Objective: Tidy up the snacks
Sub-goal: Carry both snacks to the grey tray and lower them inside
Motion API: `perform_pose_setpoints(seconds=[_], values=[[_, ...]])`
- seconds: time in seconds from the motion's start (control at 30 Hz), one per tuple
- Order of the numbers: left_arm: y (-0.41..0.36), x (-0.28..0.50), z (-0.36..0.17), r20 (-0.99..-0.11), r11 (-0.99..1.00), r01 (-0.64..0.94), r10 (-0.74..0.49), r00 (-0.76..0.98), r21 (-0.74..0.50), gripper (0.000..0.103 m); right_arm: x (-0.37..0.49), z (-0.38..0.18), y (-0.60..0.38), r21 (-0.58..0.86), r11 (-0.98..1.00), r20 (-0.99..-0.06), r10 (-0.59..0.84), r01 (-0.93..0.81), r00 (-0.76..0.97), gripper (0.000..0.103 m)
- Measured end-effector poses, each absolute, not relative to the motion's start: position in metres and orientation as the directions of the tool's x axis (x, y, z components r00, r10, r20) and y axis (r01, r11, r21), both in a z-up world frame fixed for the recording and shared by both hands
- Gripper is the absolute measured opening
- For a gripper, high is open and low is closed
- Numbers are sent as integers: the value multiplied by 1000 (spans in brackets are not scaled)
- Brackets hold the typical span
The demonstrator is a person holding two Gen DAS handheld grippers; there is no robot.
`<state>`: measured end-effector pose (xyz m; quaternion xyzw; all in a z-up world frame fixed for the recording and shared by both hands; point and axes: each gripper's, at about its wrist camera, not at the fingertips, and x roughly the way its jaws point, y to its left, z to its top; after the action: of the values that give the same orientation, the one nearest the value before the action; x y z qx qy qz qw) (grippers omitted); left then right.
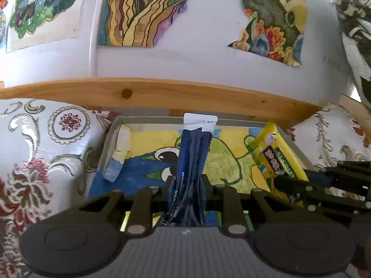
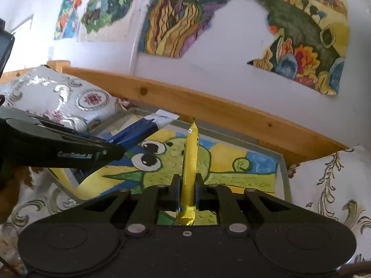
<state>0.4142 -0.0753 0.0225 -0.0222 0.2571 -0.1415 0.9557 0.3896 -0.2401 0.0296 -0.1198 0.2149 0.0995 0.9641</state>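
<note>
Far left in the left wrist view: a patterned cushion (image 1: pixel 41 143), crowding the grey rim of the tray (image 1: pixel 109 148), presumably keeping that tray steady on soft ground. Next, the tray's painted floor, a green frog on blue and yellow, bare in the middle and so free to take snacks. Centred over it, the left gripper (image 1: pixel 186 190), pinched tight on the dark blue snack packet (image 1: pixel 193 153), gripped low so that the white sealed end points forward toward the tray's far wall, ready to be laid flat. Further right, the yellow snack packet (image 1: pixel 276 155), clamped in the right gripper (image 1: pixel 289 186), fingers closed on its lower part, seen edge-on from the right wrist camera and held long-end forward for the same reason. Both packets above the tray, apparently not yet touching its floor, though fisheye distortion leaves the height uncertain. Behind everything, a wooden rail (image 1: pixel 162 92) and a wall with torn paintings.
</note>
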Motion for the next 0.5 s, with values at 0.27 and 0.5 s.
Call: perform_pose_setpoints(seconds=[0.27,0.5], values=[[-83,427,-5,-528,964,232,-267,806,-134,24,409,8,-246,-168,961,-493,113,-221,863,12],[-82,434,-18,-552,968,204,-250,795,-144,24,416,1,-250,-130,971,-500,111,-201,859,12]])
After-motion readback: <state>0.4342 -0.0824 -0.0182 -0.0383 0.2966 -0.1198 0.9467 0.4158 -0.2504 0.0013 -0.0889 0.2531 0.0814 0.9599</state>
